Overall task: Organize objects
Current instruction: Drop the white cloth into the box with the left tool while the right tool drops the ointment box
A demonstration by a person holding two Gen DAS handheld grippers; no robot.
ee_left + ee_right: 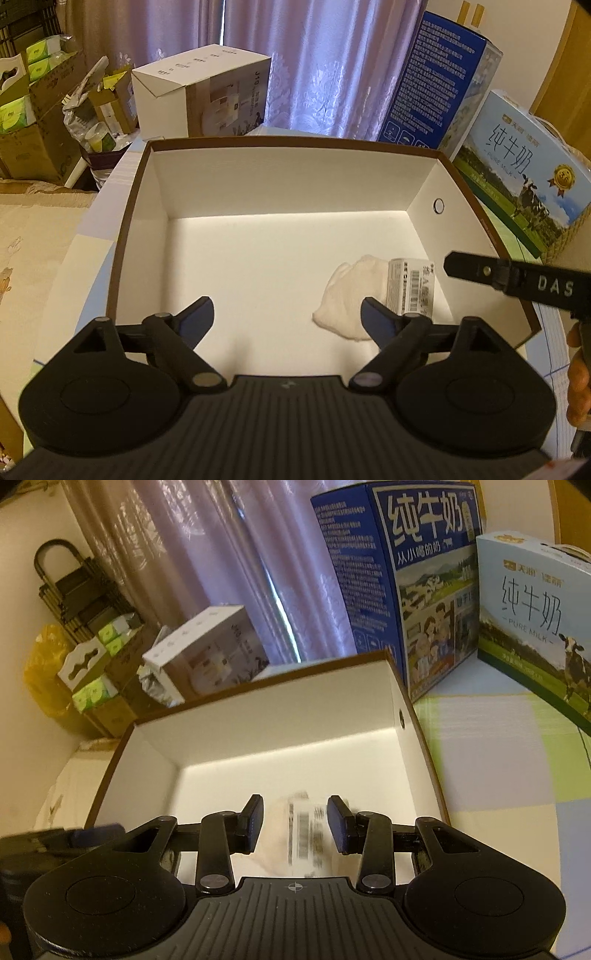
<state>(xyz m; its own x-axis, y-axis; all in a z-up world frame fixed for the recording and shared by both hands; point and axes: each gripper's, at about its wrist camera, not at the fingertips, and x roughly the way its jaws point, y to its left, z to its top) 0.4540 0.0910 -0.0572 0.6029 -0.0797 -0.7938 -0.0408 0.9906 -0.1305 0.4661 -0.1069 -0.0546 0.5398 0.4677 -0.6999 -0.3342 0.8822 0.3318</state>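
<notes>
**Both tools tipped down over the open box**

From the left wrist: the left tool (287, 316) tilts down into the white-lined box (159, 184), its fingers spread wide with only bare box floor between them. The pale sock (345, 297), with its barcoded paper label (412, 288), lies on the box floor toward the right wall, just past the right finger and not gripped. The right tool (476, 271) reaches in from the right above the box rim, a hand (578, 376) showing at the frame's edge.

From the right wrist: the right tool (295, 821) also points down into the box (258, 723), its fingers set narrowly apart. The blurred sock label (308, 830) shows in the gap between them; whether the pads touch it I cannot tell. Two milk cartons (424, 590) stand beyond the box on the checked cloth (498, 775).
</notes>
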